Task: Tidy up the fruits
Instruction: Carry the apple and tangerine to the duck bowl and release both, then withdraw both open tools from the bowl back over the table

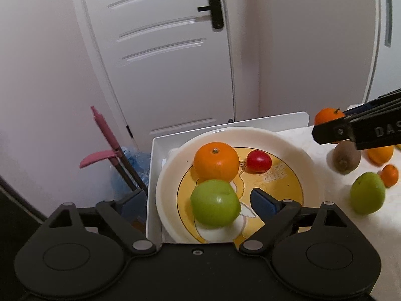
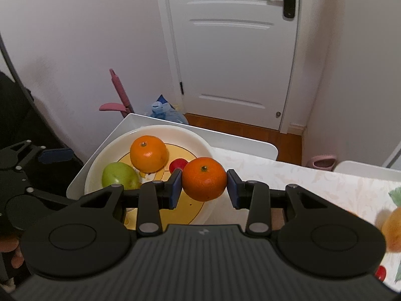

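A white plate with a yellow centre (image 1: 295,155) (image 2: 100,165) holds an orange (image 1: 216,161) (image 2: 148,153), a green apple (image 1: 215,205) (image 2: 119,176) and a small red fruit (image 1: 259,161) (image 2: 177,164). My left gripper (image 1: 200,202) is open, its fingers spread on both sides of the green apple above the plate. My right gripper (image 2: 204,186) is shut on a second orange (image 2: 204,178) (image 1: 327,116) and holds it above the plate's right rim.
The plate sits in a white tray (image 1: 155,175) (image 2: 250,143) at the table's left end. On the patterned tablecloth (image 2: 313,183) to the right lie a kiwi (image 1: 344,159), another green apple (image 1: 367,192) and small orange fruits (image 1: 389,175). A white door (image 2: 233,50) stands behind.
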A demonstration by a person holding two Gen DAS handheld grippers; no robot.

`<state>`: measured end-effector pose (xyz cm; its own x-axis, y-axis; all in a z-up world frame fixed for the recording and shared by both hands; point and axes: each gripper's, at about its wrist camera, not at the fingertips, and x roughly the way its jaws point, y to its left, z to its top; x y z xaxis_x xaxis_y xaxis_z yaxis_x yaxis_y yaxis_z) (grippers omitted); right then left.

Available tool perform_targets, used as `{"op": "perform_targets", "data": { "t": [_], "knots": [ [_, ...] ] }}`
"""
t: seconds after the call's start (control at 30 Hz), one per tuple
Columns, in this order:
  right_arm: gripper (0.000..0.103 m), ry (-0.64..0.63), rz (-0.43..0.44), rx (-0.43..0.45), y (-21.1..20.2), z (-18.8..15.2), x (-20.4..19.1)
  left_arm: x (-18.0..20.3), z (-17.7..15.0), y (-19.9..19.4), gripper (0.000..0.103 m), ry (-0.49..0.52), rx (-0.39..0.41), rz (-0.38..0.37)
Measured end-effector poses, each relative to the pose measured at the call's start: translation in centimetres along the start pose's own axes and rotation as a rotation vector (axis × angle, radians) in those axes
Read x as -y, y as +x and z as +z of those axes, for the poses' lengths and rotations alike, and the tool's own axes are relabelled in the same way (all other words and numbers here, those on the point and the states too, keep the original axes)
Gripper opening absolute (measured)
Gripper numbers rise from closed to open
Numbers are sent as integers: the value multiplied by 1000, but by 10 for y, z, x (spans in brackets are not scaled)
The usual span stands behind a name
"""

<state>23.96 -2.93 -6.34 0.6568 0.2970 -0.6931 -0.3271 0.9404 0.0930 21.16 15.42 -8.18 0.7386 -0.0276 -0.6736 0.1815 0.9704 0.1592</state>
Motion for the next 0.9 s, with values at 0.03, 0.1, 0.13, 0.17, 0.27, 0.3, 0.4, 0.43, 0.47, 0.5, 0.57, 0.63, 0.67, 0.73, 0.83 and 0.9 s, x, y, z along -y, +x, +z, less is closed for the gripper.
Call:
{"op": "perform_targets", "data": {
  "t": [0.03, 0.1, 0.13, 0.17, 0.27, 0.3, 0.4, 0.43, 0.47, 0.5, 0.57, 0.63, 0.67, 0.73, 0.83, 0.9],
  "knots": [
    [53, -9, 6, -2, 0, 0, 0, 0, -1, -2, 93, -11, -4, 2],
    [53, -28, 19, -7, 2, 1, -2, 0, -5, -7, 93, -32, -12, 5],
    [53, -39, 26, -10, 3, 1, -2, 0, -6, -9, 93, -42, -16, 6],
    [53, -53, 34, -15, 5, 1, -3, 1, -7, -12, 93, -48, -19, 7],
    [53, -105, 55, -32, 14, -1, -7, 5, -12, -19, 93, -60, -22, 18],
    [53, -125, 65, -37, 18, -2, -9, 5, -13, -21, 93, -64, -23, 22],
    [53, -186, 89, -60, 35, -6, -15, 6, -16, -26, 93, -82, -24, 33],
    [53, -203, 95, -68, 41, -7, -16, 5, -17, -27, 93, -87, -25, 36],
    [53, -218, 100, -75, 47, -8, -17, 5, -18, -27, 93, -91, -24, 39],
    [53, -230, 103, -80, 53, -9, -18, 5, -19, -27, 93, -94, -24, 44],
    [53, -245, 110, -92, 61, -10, -18, 5, -20, -26, 93, -105, -27, 49],
    [53, -248, 117, -100, 67, -12, -18, 5, -22, -26, 93, -113, -30, 54],
    [53, -250, 123, -104, 69, -12, -18, 5, -22, -26, 93, -115, -31, 56],
    [54, -255, 131, -108, 72, -13, -18, 5, -23, -25, 93, -123, -35, 58],
    [80, -262, 137, -83, 69, -13, -18, 3, -24, -24, 93, -137, -37, 57],
    [103, -264, 125, -57, 64, -12, -18, 2, -25, -26, 93, -139, -36, 58]
  ]
}}
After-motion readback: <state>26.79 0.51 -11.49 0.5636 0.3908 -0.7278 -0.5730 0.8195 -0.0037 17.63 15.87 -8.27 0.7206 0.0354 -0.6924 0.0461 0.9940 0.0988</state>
